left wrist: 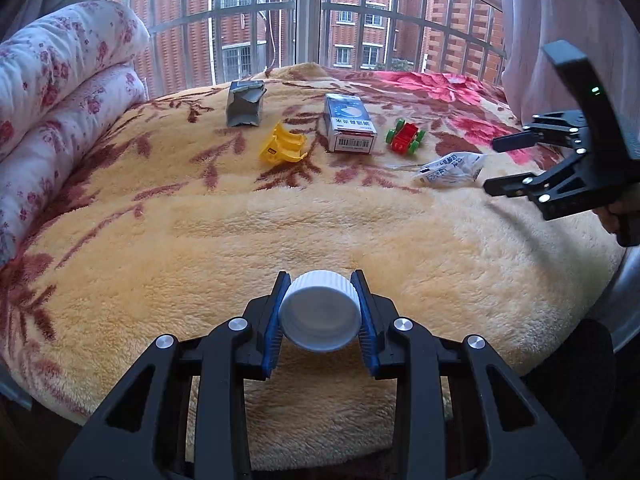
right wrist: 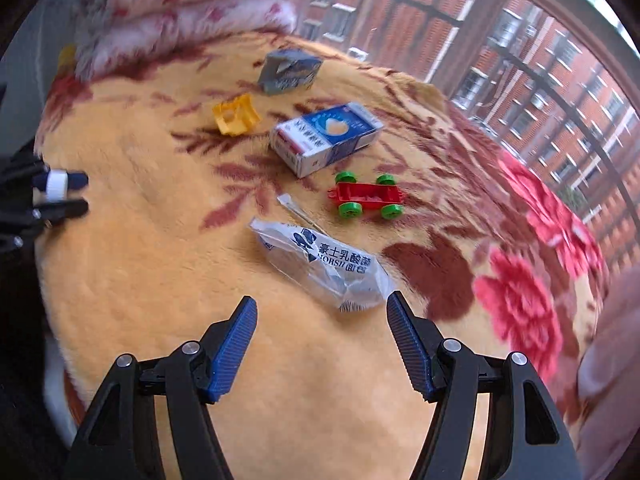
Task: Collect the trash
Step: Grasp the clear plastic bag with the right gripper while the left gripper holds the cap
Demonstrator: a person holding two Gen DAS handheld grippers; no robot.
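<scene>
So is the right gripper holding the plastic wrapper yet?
No, the right gripper is open with nothing between its jaws, and the wrapper lies on the blanket just ahead of it.

Right wrist view motion-blurred: quilt [right wrist: 192, 4] smeared, milk carton [right wrist: 326, 138] print unreadable; right gripper [left wrist: 508, 166] body cut off at frame edge.

Soft daylight from the window [left wrist: 308, 12]; fisheye-bent edges, right wrist view motion-blurred.
</scene>
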